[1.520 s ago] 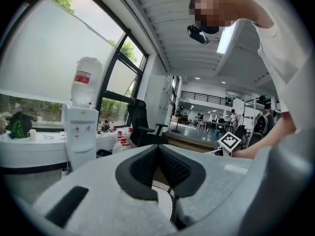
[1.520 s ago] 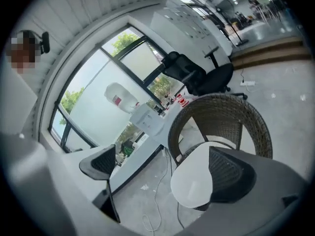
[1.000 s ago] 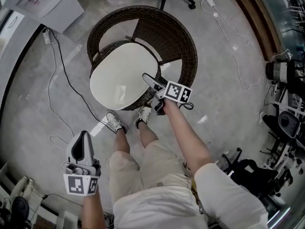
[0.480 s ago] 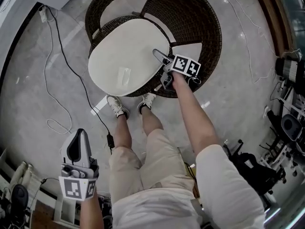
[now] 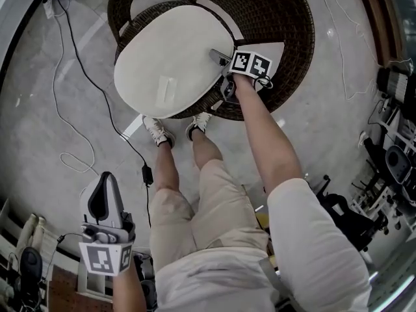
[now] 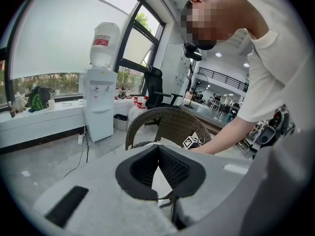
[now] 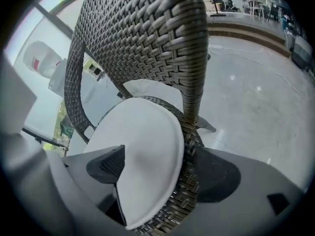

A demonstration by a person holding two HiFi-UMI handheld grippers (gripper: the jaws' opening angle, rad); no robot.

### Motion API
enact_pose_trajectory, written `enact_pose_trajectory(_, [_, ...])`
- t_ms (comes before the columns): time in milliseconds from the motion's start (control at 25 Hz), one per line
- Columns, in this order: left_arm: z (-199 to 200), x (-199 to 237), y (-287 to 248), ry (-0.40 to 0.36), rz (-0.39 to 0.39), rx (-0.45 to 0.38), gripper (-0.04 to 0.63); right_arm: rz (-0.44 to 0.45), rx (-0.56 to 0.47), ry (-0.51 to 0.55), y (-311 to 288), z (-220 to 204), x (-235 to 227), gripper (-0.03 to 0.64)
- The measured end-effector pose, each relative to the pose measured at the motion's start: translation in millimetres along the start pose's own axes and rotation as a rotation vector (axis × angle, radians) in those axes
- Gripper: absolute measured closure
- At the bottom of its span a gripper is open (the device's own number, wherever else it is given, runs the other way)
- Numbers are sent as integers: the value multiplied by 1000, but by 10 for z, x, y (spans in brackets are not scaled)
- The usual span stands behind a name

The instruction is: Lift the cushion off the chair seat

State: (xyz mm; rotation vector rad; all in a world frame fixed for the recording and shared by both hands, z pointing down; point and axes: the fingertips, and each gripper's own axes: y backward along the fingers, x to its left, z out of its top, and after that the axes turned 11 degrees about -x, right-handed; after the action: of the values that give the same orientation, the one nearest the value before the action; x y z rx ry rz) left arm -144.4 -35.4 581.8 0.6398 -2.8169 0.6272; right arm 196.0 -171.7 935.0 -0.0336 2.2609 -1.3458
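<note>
Edge first: closing the wide-spread right gripper over the side of the cushion, likely soft, light and bendy, lying on the chair seat, not pinching yet, needing cloth only, not woven rim, and holding the left gripper pressed together, empty.

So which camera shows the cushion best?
The head view: nearly the whole cushion shows from above on the chair. The right gripper view shows it close but partly covered. The left gripper view shows almost none of it.
</note>
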Motion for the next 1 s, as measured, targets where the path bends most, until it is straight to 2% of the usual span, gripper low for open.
enact_pose_trajectory(80, [-38, 10, -10, 8, 0, 5, 580, -35, 20, 32, 3, -11, -68, 216])
enact_pose_trajectory(240, [-96, 26, -29, 18, 0, 21, 580, -85, 20, 25, 5, 3, -158, 294])
enact_pose_trajectory(360, [-107, 22, -41, 22, -2, 26, 578, -93, 21, 17, 12, 15, -171, 310])
enact_pose_trajectory(560, [-89, 16, -76, 26, -7, 33, 580, -86, 15, -55, 33, 48, -190, 338])
enact_pose_trajectory(720, [-107, 18, -81, 36, -7, 40, 580, -70, 19, -70, 36, 60, -182, 395])
enact_pose_trajectory(760, [-125, 19, -80, 41, -6, 43, 580, -56, 22, -70, 28, 65, -161, 440])
enact_pose_trajectory(1000, [-173, -19, -108, 69, -4, 51, 580, -33, 48, -80, -2, 47, -156, 448])
